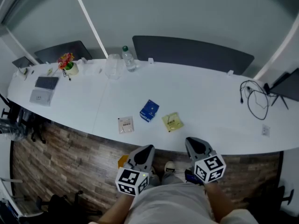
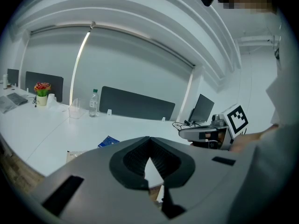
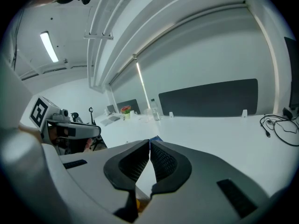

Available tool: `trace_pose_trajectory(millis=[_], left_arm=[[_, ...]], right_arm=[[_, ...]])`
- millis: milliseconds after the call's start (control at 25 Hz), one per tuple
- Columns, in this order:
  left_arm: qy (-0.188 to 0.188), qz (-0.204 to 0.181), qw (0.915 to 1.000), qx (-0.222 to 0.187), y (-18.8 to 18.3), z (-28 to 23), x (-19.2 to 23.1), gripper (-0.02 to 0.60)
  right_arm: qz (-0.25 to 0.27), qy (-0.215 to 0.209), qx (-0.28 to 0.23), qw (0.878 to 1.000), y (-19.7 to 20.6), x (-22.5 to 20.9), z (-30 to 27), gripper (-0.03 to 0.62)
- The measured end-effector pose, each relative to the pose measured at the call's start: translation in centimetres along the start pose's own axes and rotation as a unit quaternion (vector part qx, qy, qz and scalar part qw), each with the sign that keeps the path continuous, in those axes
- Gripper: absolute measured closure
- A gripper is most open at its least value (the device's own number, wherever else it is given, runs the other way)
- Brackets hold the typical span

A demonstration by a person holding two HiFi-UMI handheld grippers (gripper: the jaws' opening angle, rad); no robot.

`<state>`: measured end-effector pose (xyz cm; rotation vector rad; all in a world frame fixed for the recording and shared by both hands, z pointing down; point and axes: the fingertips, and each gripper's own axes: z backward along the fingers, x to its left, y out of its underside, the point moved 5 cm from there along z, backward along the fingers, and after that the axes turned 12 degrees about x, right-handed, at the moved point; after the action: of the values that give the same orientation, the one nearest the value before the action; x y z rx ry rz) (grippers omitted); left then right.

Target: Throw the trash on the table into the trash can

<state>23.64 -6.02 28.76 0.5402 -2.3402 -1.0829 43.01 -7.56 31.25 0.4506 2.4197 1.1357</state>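
Observation:
Three pieces of trash lie near the front edge of the white table (image 1: 210,101): a blue packet (image 1: 149,110), a yellow packet (image 1: 172,122) and a beige packet (image 1: 125,124). Both grippers hang close to my body, below the table's front edge and short of the trash. My left gripper (image 1: 145,149) is shut and empty, its tips meeting in the left gripper view (image 2: 149,139), where the blue packet (image 2: 108,142) shows just beyond. My right gripper (image 1: 193,143) is also shut with nothing in it (image 3: 149,141). No trash can shows in any view.
At the back left of the table stand a water bottle (image 1: 128,59), a clear container (image 1: 113,65), a flower pot (image 1: 68,65) and a keyboard (image 1: 46,83). Cables (image 1: 254,99) lie at the right. A dark partition (image 1: 191,52) runs behind. A small orange thing (image 1: 122,161) lies on the wooden floor.

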Motion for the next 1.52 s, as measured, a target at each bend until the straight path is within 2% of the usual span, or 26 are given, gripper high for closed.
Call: trace_pose_trajectory(millis=[640,1160,1200,1280,1520], left_arm=[[0.015,-0.003,0.9994,0.03,0.1,-5.5,2.6,0.581],[0.01,0.023,0.9982,0.054,1.7,-9.3,4.6,0.58],[0.011,0.025,0.9981,0.056,1.8,-9.5,4.7,0.58],[0.011,0.028,0.9977,0.06,2.1,-9.9,4.9,0.58],[0.015,0.034,0.9969,0.069,2.7,-10.8,5.3,0.58]], right_arm=[[-0.007,0.031,0.053,0.998,1.3,-4.6,-6.4,0.56],[-0.025,0.035,0.114,0.993,4.8,-8.6,-12.4,0.555],[-0.027,0.034,0.118,0.992,5.1,-8.8,-12.8,0.543],[-0.032,0.032,0.128,0.991,5.5,-9.3,-13.6,0.469],[-0.033,0.032,0.158,0.986,6.9,-10.2,-15.8,0.427]])
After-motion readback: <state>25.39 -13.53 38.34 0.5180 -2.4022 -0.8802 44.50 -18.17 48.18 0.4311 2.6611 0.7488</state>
